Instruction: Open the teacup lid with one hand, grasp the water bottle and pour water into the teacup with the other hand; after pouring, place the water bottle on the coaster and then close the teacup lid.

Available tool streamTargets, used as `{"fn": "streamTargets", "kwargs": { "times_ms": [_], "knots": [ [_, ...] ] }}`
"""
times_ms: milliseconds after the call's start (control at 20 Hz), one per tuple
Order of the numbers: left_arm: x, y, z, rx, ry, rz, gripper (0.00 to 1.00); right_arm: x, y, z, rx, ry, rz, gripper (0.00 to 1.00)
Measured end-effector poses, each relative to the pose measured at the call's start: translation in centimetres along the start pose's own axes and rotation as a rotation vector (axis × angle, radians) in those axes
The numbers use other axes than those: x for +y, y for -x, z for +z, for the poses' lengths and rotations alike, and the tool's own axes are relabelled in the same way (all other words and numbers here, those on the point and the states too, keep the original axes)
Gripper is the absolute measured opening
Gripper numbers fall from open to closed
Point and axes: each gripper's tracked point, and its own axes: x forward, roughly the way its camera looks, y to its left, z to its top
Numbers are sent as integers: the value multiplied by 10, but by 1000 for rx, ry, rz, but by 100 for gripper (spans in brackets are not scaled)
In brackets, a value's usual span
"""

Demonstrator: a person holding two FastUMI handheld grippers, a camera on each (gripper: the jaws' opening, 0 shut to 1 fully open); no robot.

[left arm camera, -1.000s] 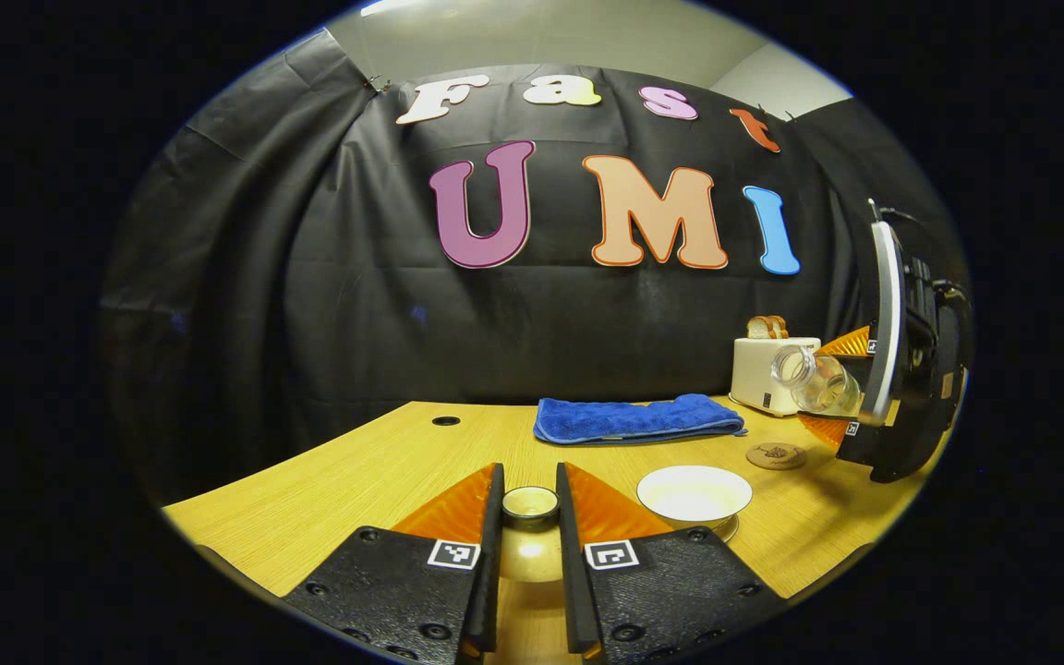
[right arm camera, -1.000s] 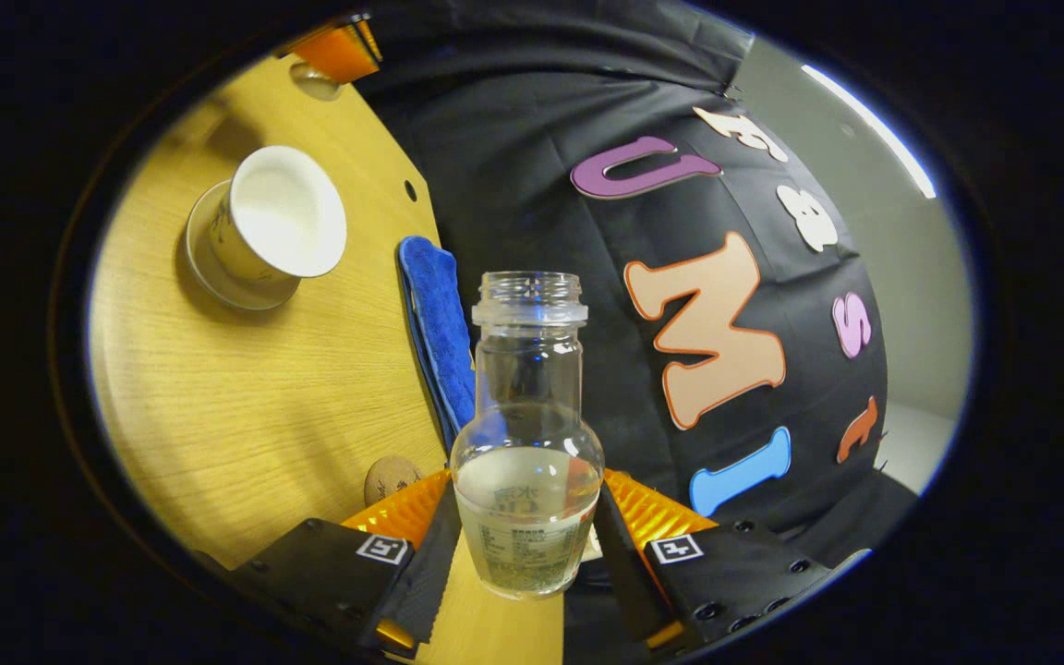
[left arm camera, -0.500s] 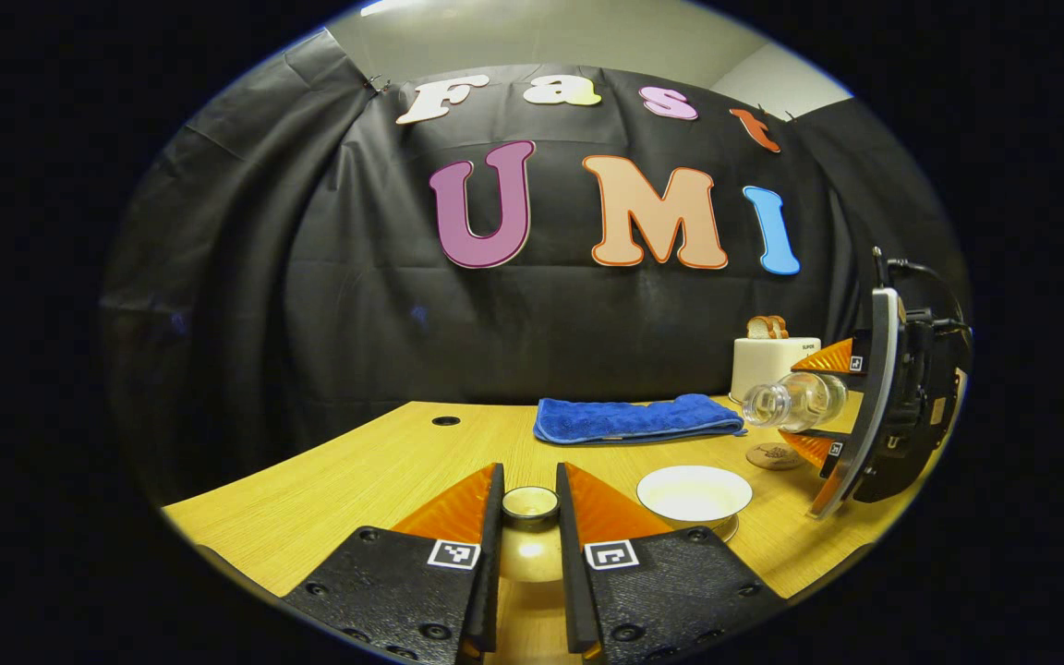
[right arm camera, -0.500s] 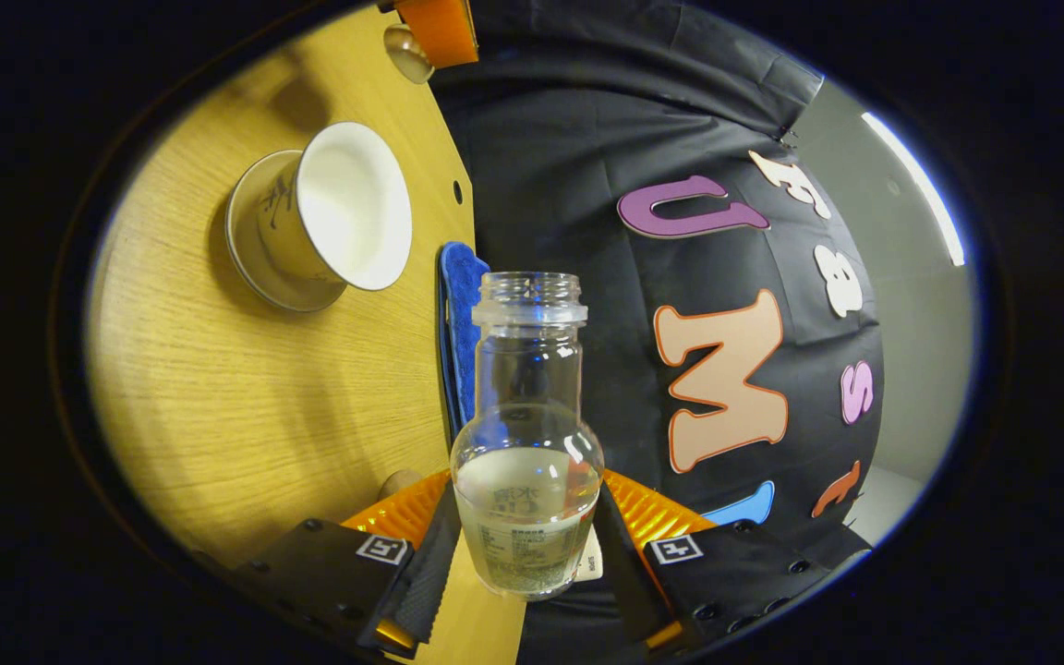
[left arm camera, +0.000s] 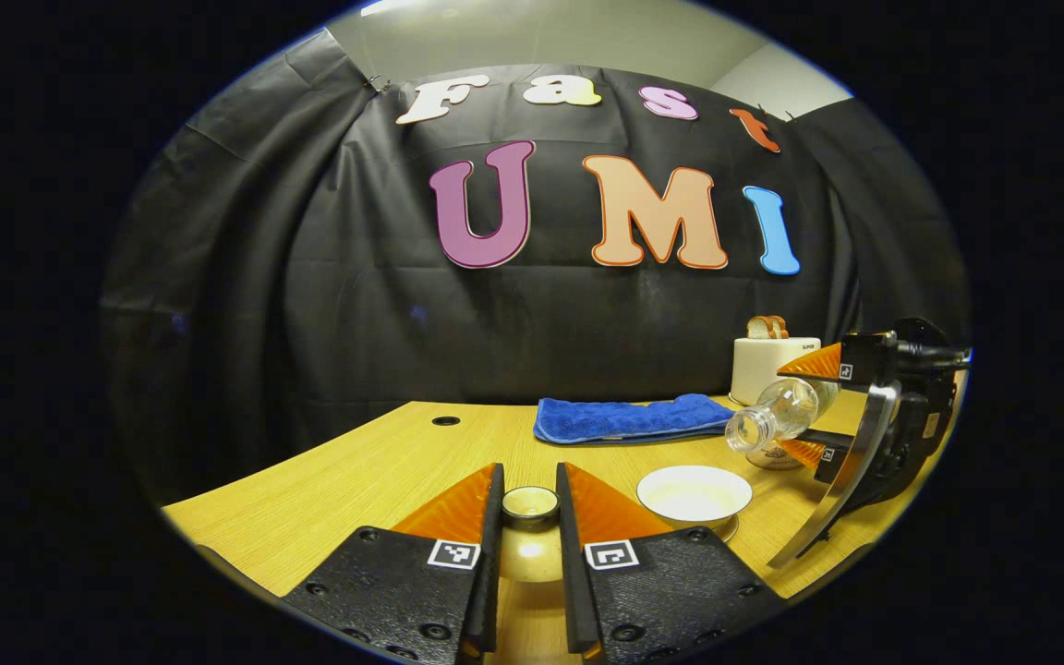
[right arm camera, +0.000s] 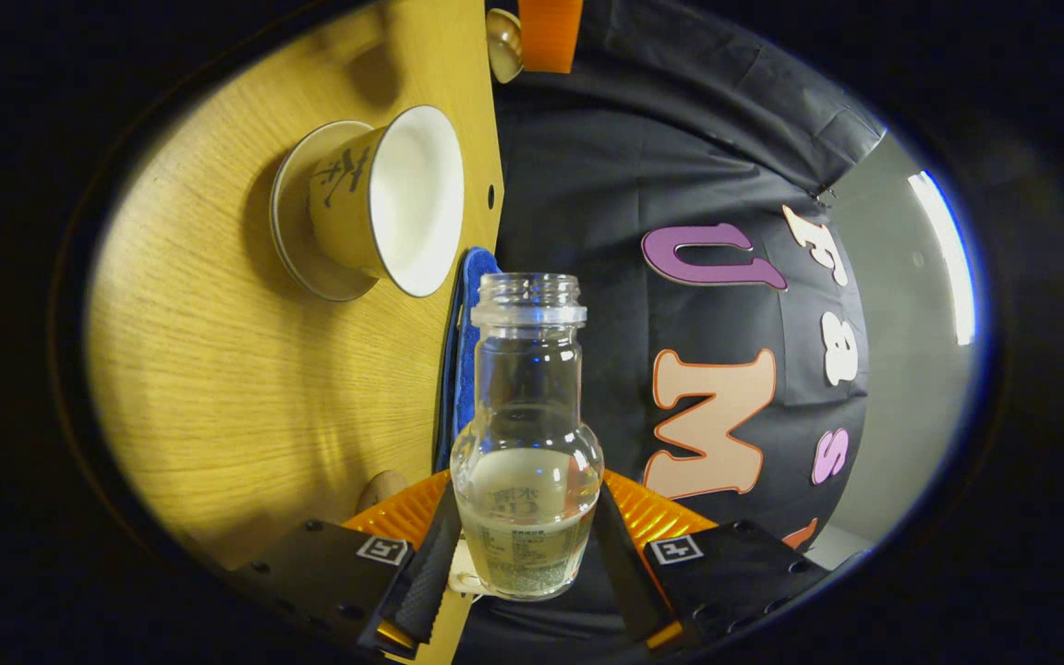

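Note:
My left gripper (left arm camera: 528,510) is shut on the knob of the teacup lid (left arm camera: 529,545), held above the table in front of me. To its right stands the white teacup (left arm camera: 695,492) on its saucer, uncovered. My right gripper (right arm camera: 525,545) is shut on the clear water bottle (right arm camera: 526,434), which has no cap and holds some water. In the left gripper view that water bottle (left arm camera: 775,415) is tipped over with its mouth pointing left and slightly down, just above and right of the cup. In the right gripper view the teacup (right arm camera: 384,212) appears sideways at the upper left.
A folded blue towel (left arm camera: 635,417) lies at the back of the wooden table (left arm camera: 375,471). A white toaster (left arm camera: 766,365) with bread stands at the back right. The round coaster (left arm camera: 770,457) sits behind the cup, partly hidden by the bottle. The table has a small hole (left arm camera: 445,420).
My right gripper has rolled further and come down and left, tipping the bottle from roughly level to mouth-down beside the cup. My left gripper and the lid have not moved.

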Motion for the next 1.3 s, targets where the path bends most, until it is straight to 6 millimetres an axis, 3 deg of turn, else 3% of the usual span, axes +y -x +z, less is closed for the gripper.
{"fn": "streamTargets", "kwargs": {
  "times_ms": [500,1300],
  "knots": [
    [-1,-2,0,0,1,0,27,-4,-3,-1,-25,161,-58,77],
    [-1,-2,0,0,1,0,27,-45,-5,17,-83,271,-206,77]
  ]
}}
